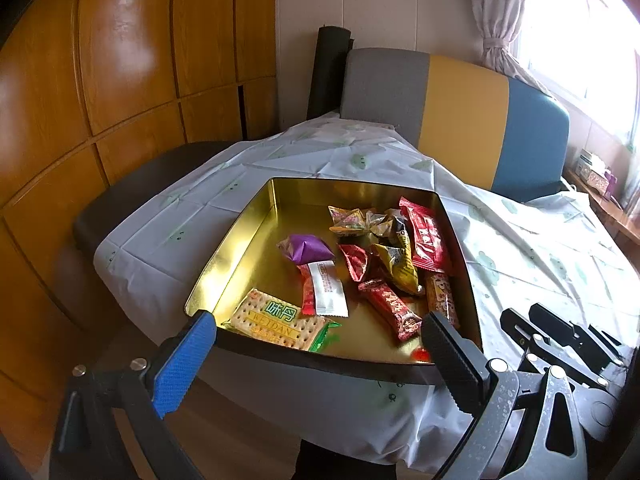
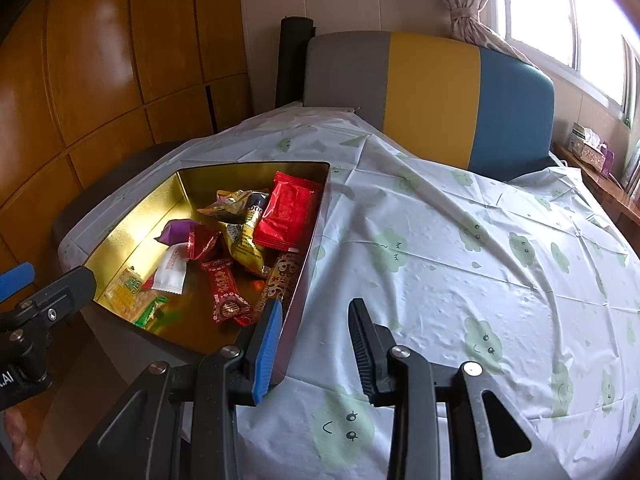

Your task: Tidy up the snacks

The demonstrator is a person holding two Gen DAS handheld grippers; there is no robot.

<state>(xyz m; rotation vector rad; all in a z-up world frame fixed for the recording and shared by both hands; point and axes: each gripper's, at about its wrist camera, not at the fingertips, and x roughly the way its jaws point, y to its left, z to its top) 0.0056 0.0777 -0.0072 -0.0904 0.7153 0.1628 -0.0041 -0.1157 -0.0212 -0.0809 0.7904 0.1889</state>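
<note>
Every snack already lies inside the gold tin, so the left tongs and right tongs hover at its near rim, both gaping wide and empty.

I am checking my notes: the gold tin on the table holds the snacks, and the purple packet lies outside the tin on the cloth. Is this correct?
Not quite. The purple packet lies inside the gold tin, beside the other snacks, not on the cloth. The left wrist view shows it clearly; the rest is correct.
</note>
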